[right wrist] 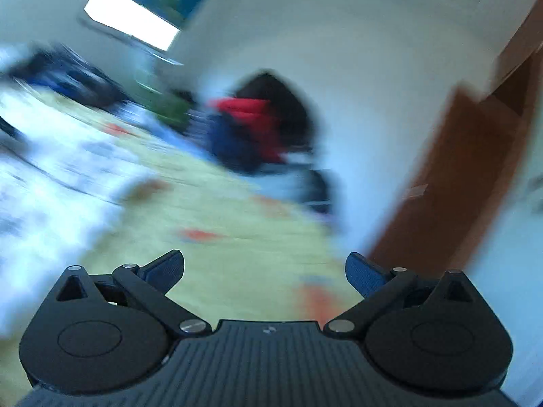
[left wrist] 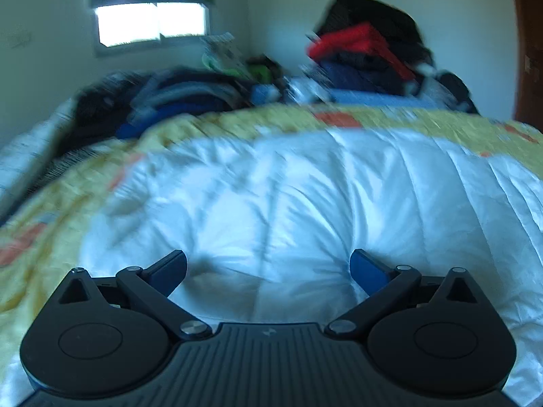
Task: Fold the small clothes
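Two grippers hovering empty over the bed

Left gripper point(left wrist: 268, 271) and right gripper point(right wrist: 264, 269) are gaping, jaws apart; clothes point(left wrist: 366, 57) are piling at one o'clock beyond the quilt point(left wrist: 271, 176), window point(left wrist: 151, 23) at eleven.

There are 2 tools, 1 per view: the left tool point(left wrist: 268, 268) and the right tool point(right wrist: 264, 268), each with 2 blue-padded fingers. 1 bed point(left wrist: 271, 186) carries 2 heaps of clothes: 1 dark pile point(left wrist: 163, 98), 1 taller stack point(left wrist: 366, 57). 1 window point(left wrist: 152, 23); 1 brown door point(right wrist: 451, 183).

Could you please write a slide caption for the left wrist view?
Open left gripper hovers empty over a white quilt, clothes piles at the far wall.
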Tool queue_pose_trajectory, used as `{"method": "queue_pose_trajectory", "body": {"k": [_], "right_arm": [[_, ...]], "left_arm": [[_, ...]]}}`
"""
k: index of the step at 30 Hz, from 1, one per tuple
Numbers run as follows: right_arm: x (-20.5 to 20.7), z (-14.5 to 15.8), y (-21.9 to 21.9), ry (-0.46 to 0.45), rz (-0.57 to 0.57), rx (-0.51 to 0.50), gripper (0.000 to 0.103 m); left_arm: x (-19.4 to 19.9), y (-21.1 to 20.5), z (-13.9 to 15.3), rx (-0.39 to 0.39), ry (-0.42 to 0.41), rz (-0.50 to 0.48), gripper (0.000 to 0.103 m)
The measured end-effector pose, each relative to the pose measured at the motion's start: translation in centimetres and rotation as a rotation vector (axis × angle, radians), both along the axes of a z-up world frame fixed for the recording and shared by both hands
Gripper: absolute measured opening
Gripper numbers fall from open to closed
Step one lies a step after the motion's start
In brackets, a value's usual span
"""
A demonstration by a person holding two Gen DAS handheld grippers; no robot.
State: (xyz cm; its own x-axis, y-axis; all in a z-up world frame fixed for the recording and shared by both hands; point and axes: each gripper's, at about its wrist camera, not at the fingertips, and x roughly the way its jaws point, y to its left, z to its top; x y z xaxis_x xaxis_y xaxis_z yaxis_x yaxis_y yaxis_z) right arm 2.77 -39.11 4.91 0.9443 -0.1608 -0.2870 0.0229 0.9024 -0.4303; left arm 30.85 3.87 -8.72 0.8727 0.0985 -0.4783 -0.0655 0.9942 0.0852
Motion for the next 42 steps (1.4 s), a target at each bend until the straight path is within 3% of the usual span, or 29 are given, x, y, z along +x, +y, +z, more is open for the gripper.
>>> {"method": "queue_pose_trajectory", "body": {"k": [2, 6, 11, 15, 18, 22, 26, 31, 33, 37, 42], "right_arm": [[1.3, -2.3, 2.7, 0.044, 0.105, 0.07, 0.102], [2.8, -5.0, 7.3, 0.092, 0.3, 0.102, 0.102], [2.7, -4.0, 11.3, 0.028, 0.393, 0.11, 0.102], [3.2, -3.3, 11.2, 0.09, 0.453, 0.291, 0.103], [3.6, -3.3, 8.9, 0.283, 0.418, 0.558, 0.103], [3.8, -5.1, 5.0, 0.499, 0.264, 0.884, 0.103], [2.0, -6.9, 3.6, 0.608, 0.219, 0.981, 0.101], [0.5, -7.2, 4.0, 0.624, 0.246, 0.963, 0.102], [1.3, -7.4, 3.6, 0.65, 0.252, 1.019, 0.102], [2.7, -8.1, 3.1, 0.722, 0.276, 1.183, 0.103], [3.3, -8.6, 2.5, 0.795, 0.295, 1.297, 0.103]], "left_arm": [[-2.3, 0.2, 1.1, 0.035, -0.084, 0.057, 0.103], [-8.2, 2.2, 3.6, -0.026, -0.18, 0.044, 0.103], [-14.5, 4.7, 6.2, -0.042, -0.224, 0.054, 0.103], [-18.7, 7.8, 6.8, -0.221, -0.148, 0.092, 0.103], [-22.0, 10.1, 5.7, -0.34, -0.111, 0.14, 0.103], [-25.6, 13.4, 3.7, -0.451, -0.051, 0.25, 0.103], [-28.1, 17.5, 1.7, -0.628, 0.07, 0.296, 0.103], [-29.5, 20.5, 0.6, -0.728, 0.21, 0.199, 0.103], [-29.9, 20.9, 0.2, -0.791, 0.235, 0.167, 0.103], [-30.4, 19.8, 0.0, -0.841, 0.245, 0.116, 0.103], [-29.4, 17.1, 0.4, -0.824, 0.295, -0.019, 0.103]]}}
